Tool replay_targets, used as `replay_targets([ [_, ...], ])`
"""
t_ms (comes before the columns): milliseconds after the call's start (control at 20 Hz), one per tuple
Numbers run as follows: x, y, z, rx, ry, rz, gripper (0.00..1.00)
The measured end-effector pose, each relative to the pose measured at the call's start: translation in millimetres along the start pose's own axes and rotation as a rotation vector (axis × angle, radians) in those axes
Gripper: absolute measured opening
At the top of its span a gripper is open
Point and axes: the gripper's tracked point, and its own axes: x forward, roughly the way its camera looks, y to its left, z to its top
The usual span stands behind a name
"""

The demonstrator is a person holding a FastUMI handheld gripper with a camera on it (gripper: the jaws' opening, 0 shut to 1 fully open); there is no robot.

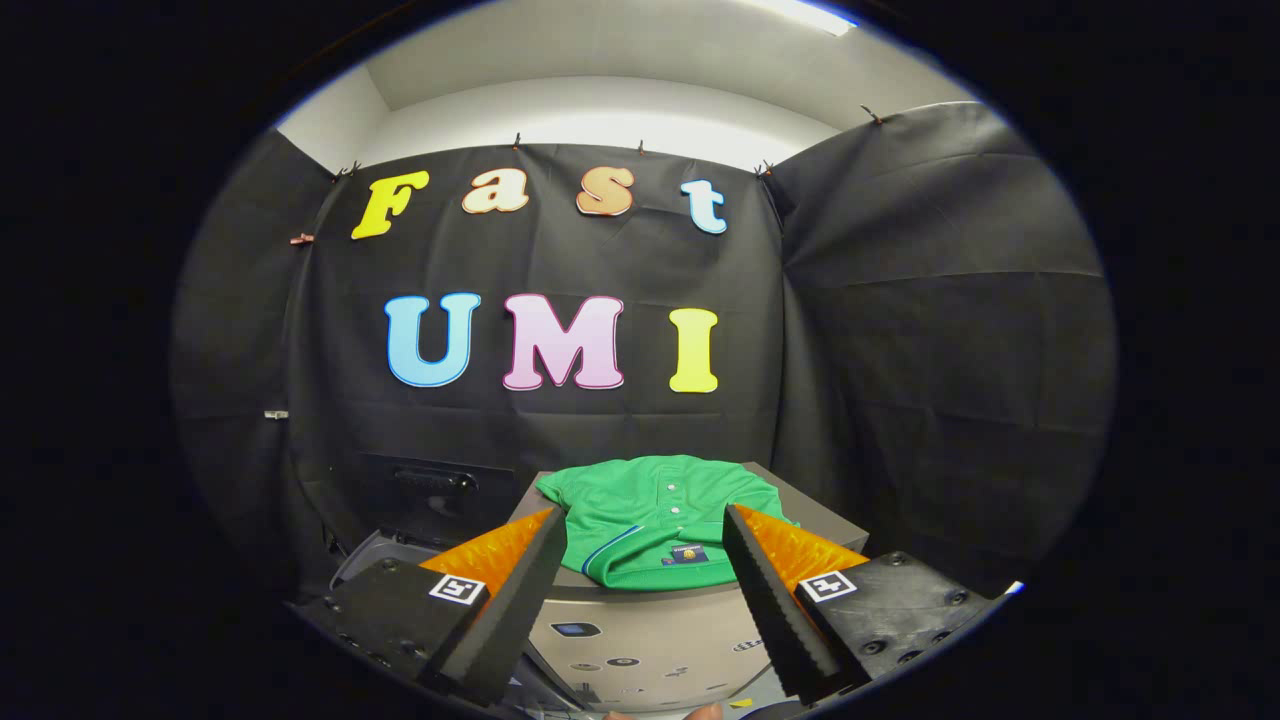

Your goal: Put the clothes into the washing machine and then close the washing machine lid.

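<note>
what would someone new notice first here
A bright green shirt lies folded on top of a grey washing machine, standing out against the black cloth wall behind it. The gripper hangs open just short of it, its fingers spread to either side of the shirt's near edge.

Single fisheye camera rides on gripper (645, 560), looks forward along its two fingers (520, 590), which stand apart at bottom of view. Lens sits slightly above washing machine (640, 640), close to its front panel, aimed level toward booth's black back wall (560, 420). Green shirt (660, 520) on machine top lies just ahead, between fingers. Wide angle takes in side wall (940, 330) and ceiling strip above.
</note>
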Motion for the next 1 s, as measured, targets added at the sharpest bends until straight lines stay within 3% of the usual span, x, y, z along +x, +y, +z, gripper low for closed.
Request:
replay_targets([
  [450,68,5,21,-0.02,0.087,0.045,0.98],
  [1000,160,20,-21,-0.044,0.373,0.1,0.99],
])
